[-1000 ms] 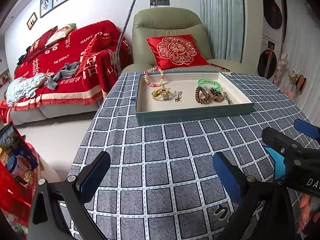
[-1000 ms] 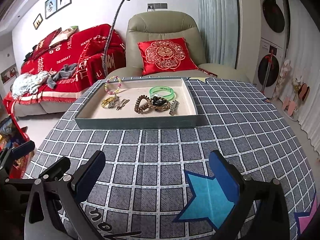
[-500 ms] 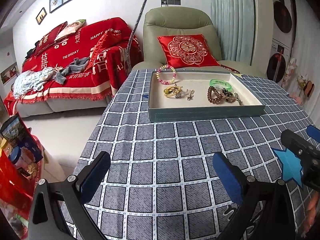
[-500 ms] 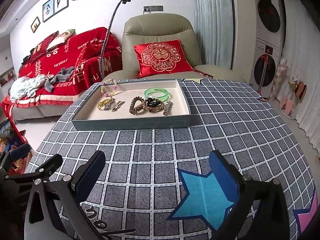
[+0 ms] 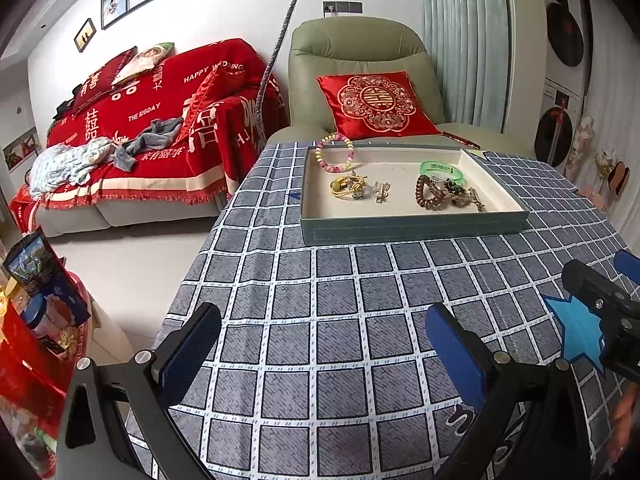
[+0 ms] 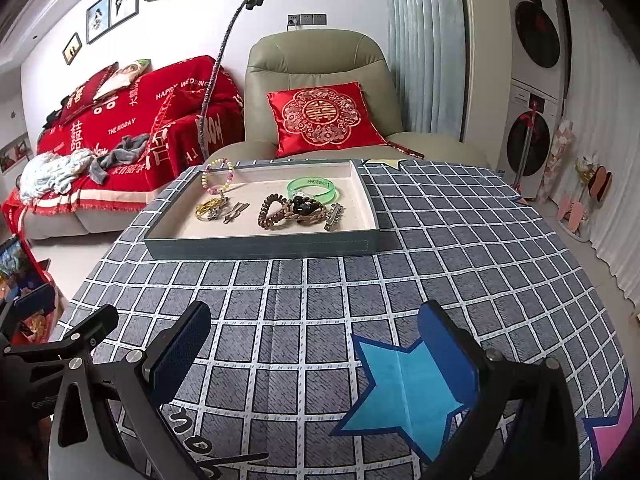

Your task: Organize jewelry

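Jewelry [image 5: 404, 188] lies in the tray [image 5: 412, 230] at the table's far edge; the left gripper [image 5: 320, 352] hangs over the near edge, jaws wide and empty. From the right view the right gripper [image 6: 314, 350] is likewise wide and empty, and the coiled ties [image 6: 292, 208] look tangled against the clip [image 6: 334, 216], so a grab there may drag several pieces together.

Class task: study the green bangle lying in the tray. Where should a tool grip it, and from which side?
Grip the green bangle across its near band, one finger inside the ring and one outside, coming from above. It appears to lie flat in the tray, so the walls block a level approach. The dark pile crowds its front edge.
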`<state>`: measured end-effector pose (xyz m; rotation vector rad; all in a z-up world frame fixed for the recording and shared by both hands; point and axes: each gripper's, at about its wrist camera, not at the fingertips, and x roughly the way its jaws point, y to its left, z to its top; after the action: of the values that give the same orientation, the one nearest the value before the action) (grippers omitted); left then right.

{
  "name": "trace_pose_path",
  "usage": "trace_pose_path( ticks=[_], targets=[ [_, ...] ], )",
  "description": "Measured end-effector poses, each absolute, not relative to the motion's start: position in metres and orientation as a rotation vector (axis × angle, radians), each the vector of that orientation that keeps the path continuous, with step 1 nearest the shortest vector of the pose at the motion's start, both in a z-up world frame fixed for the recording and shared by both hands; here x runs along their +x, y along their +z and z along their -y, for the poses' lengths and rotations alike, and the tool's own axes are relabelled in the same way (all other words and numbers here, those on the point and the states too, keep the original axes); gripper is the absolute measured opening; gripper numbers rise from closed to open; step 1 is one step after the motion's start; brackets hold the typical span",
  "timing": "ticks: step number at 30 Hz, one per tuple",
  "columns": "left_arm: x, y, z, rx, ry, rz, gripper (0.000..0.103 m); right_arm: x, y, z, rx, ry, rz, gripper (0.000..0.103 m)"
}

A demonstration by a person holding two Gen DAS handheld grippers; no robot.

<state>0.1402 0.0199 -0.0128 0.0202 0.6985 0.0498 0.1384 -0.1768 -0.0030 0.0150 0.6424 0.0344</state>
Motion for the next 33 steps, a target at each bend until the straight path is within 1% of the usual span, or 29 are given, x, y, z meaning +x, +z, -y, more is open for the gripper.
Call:
trace_pose_path(
  ticks=[33],
  targets=[
    [0.1400,-0.0163,-0.0185,0.027,0.051,-0.709,0.103,0.1384,0.0002,0.1751,-0.001,0.036,-0.638,0.103]
  ],
)
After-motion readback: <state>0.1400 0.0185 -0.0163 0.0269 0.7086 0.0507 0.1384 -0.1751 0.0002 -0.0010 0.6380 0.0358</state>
